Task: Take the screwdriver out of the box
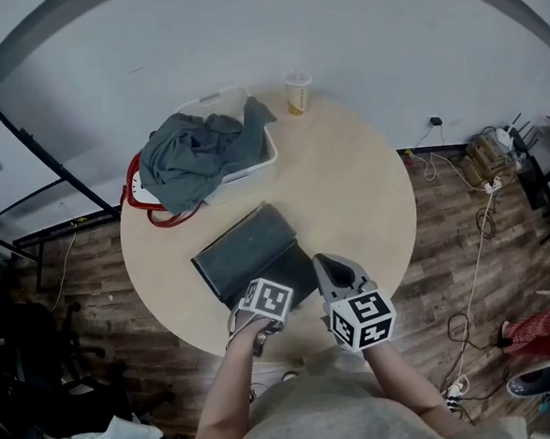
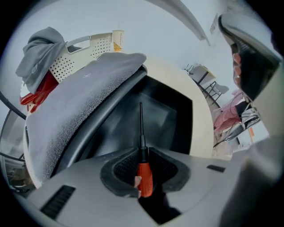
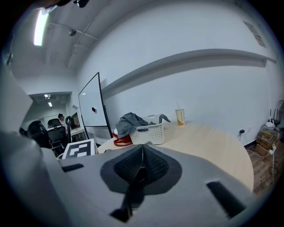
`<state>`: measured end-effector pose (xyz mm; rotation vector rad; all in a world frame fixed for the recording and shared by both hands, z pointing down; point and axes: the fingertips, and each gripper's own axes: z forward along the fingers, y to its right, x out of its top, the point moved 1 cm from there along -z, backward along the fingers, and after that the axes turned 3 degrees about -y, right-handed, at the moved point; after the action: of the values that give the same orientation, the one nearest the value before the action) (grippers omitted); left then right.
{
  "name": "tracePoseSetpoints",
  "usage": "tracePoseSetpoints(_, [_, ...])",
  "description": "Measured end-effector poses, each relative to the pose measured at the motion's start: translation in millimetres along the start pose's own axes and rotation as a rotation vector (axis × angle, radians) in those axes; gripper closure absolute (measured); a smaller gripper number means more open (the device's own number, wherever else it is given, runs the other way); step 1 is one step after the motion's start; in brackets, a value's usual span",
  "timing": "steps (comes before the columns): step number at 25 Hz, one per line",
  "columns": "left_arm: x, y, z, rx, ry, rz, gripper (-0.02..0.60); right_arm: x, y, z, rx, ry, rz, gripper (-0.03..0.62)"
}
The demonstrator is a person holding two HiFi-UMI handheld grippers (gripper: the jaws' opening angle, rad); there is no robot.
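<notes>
An open dark box (image 1: 251, 246) lies on the round table (image 1: 357, 189), close to the near edge. My left gripper (image 1: 262, 309) points steeply down into it. In the left gripper view its pads (image 2: 128, 166) are shut on the orange handle of the screwdriver (image 2: 144, 177), whose thin black shaft points out over the box's dark inside (image 2: 166, 117). The foam-lined lid (image 2: 80, 102) stands open on the left. My right gripper (image 1: 327, 265) hovers just right of the box, and in its own view the right gripper (image 3: 142, 153) is shut with nothing in it.
At the table's far left, a white basket (image 1: 252, 164) holds grey clothes (image 1: 199, 144), with a red strap (image 1: 147, 206) beside it. A paper cup (image 1: 297, 92) stands at the far edge. Cables (image 1: 467, 275) lie on the floor to the right. A whiteboard (image 3: 93, 106) stands left.
</notes>
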<state>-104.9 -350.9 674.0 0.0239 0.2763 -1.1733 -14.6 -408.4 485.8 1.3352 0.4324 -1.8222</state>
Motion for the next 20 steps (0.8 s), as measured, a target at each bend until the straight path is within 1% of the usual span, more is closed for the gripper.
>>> tracePoseSetpoints(3, [0.3,2.5,-8.4,-0.009,0.025,0.012,0.517,-0.4,-3.5,-2.9,-0.004,0.005,0.002,0.592])
tracePoseSetpoints(7, [2.1,3.9,-24.0,-0.004,0.083,0.010,0.516,-3.3,-11.3,-8.4,-0.009,0.013,-0.001,0.592])
tracePoseSetpoints(11, [4.8,5.8,-47.5,-0.002,0.169,-0.006,0.516,-7.3,-22.4,-17.0,-0.012,0.019,-0.008,0.592])
tracePoseSetpoints(14, [1.8,-0.1,-68.4,0.031,0.243,-0.041,0.517,-11.2,-33.5,-24.4,-0.011,0.024,-0.013,0.592])
tracePoseSetpoints(15, [-0.3,1.0,-75.2,0.030,0.267,-0.054,0.517,-12.6,-37.8,-27.6,-0.010,0.027,-0.016,0.592])
tracePoseSetpoints(18, [-6.5,16.9,-93.4,-0.043,0.344,-0.099,0.517,-16.7,-52.0,-37.7,-0.005,0.036,-0.024,0.592])
tracePoseSetpoints(20, [-12.7,22.0,-105.6,-0.060,0.393,-0.119,0.517,-20.6,-62.5,-45.0,-0.001,0.040,-0.030,0.592])
